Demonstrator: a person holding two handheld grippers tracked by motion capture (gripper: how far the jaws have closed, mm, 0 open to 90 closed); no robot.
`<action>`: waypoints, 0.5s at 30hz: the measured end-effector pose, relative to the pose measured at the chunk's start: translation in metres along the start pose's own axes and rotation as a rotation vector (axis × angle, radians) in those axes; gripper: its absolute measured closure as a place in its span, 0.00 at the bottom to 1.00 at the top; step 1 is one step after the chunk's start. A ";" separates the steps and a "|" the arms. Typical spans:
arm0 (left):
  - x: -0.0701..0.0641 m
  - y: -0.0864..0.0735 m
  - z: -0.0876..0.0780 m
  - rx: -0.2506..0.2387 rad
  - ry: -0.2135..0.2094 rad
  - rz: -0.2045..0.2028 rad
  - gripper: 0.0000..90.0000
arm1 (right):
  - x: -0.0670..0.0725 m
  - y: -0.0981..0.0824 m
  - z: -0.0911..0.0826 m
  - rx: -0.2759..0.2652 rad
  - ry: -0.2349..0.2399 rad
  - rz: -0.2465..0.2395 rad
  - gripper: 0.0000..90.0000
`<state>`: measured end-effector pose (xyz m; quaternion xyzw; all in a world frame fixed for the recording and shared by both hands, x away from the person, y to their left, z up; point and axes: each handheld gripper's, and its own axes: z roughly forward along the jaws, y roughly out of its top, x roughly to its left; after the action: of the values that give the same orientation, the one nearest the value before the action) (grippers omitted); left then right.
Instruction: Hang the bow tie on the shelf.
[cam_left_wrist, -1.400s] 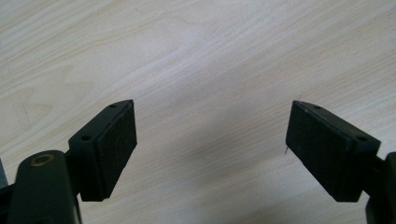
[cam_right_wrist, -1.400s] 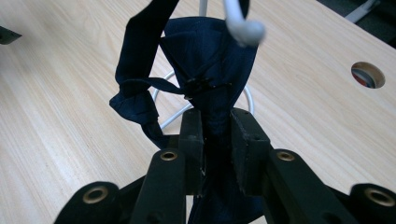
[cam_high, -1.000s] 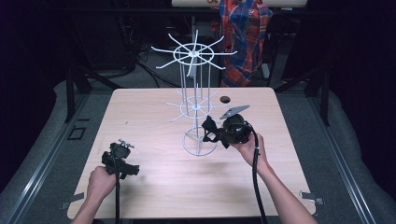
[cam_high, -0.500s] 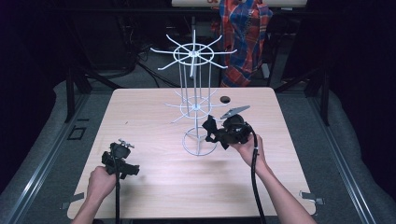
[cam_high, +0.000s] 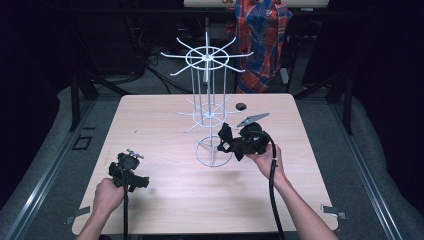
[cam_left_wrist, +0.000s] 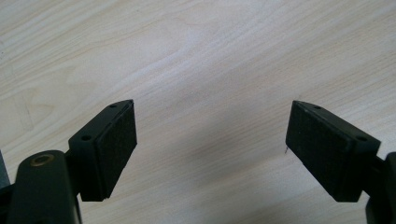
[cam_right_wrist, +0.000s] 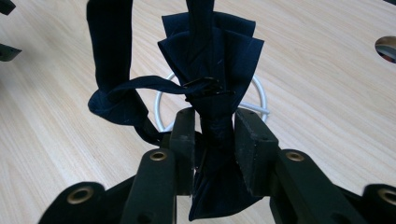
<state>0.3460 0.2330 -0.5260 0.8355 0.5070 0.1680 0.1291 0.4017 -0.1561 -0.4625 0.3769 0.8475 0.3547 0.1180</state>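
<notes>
navy bow tie (cam_right_wrist: 211, 70) between right gripper (cam_right_wrist: 215, 135) jaws, opening.

Counted on the table (cam_high: 165, 190): one white wire rack (cam_high: 207, 107), one dark bow tie (cam_right_wrist: 210, 65) — one small dark disc (cam_high: 241, 106). Two grippers — left gripper (cam_high: 129, 172), right gripper (cam_high: 227, 142).

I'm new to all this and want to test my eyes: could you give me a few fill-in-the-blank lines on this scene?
1. The right claw has a dark blue ____ between its pads.
2. The left claw hangs open over the bare ____.
3. The white wire rack stands on a ____ base.

Missing words: bow tie; table; round
</notes>
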 end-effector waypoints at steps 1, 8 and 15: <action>0.000 0.000 0.000 0.000 0.000 0.000 0.19 | 0.000 0.000 0.000 0.000 0.000 0.000 0.76; 0.000 0.000 0.000 -0.002 -0.002 0.000 0.19 | 0.000 0.000 -0.002 0.009 0.013 -0.003 0.73; 0.000 0.000 0.000 -0.002 -0.002 0.000 0.19 | 0.002 0.001 -0.006 0.004 0.012 -0.015 0.70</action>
<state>0.3459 0.2327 -0.5259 0.8355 0.5068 0.1676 0.1305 0.3979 -0.1572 -0.4579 0.3683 0.8518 0.3543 0.1147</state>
